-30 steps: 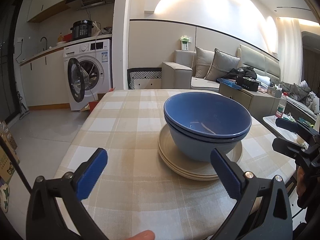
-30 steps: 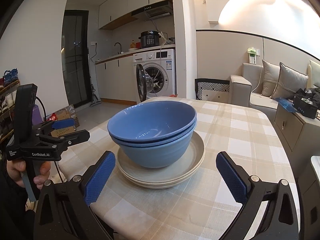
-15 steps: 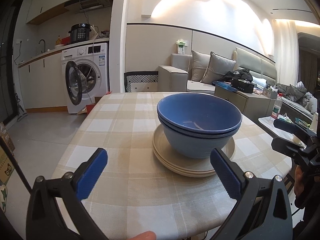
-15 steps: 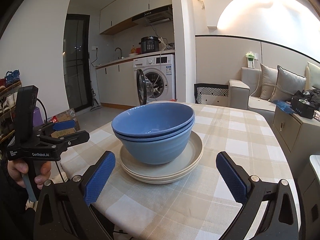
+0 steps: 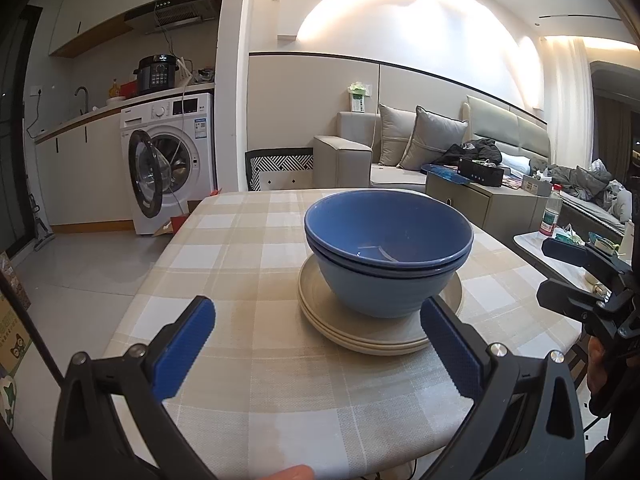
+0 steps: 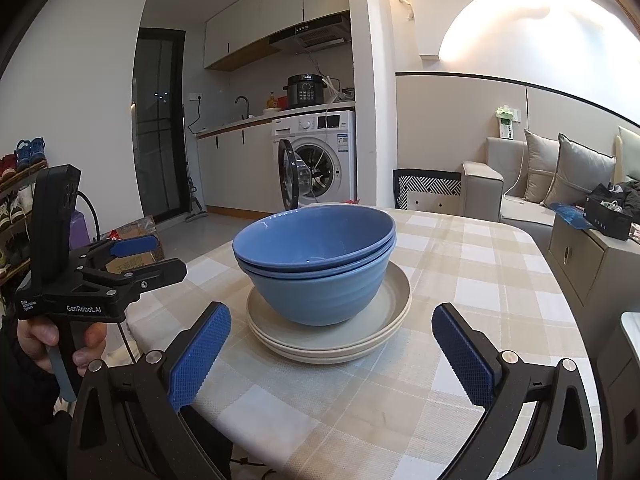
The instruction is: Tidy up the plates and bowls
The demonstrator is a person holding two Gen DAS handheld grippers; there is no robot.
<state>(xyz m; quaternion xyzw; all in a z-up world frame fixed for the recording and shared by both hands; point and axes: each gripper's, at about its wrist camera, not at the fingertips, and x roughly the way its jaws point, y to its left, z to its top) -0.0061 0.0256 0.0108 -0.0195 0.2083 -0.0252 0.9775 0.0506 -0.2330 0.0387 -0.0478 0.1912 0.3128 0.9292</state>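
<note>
Bowls (image 5: 388, 248) stacked on plates (image 5: 376, 332), both claws spread, drawn farther back than before

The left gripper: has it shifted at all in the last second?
Yes. The left gripper has drawn back and lowered: the bowls look smaller against the sofa, and the table's near edge shows.

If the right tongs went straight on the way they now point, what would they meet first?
Most likely the stack: the right tongs, open and empty, face the cream plates with the blue bowls nested on top. The plate rim looks nearest, though depth is unclear.
</note>
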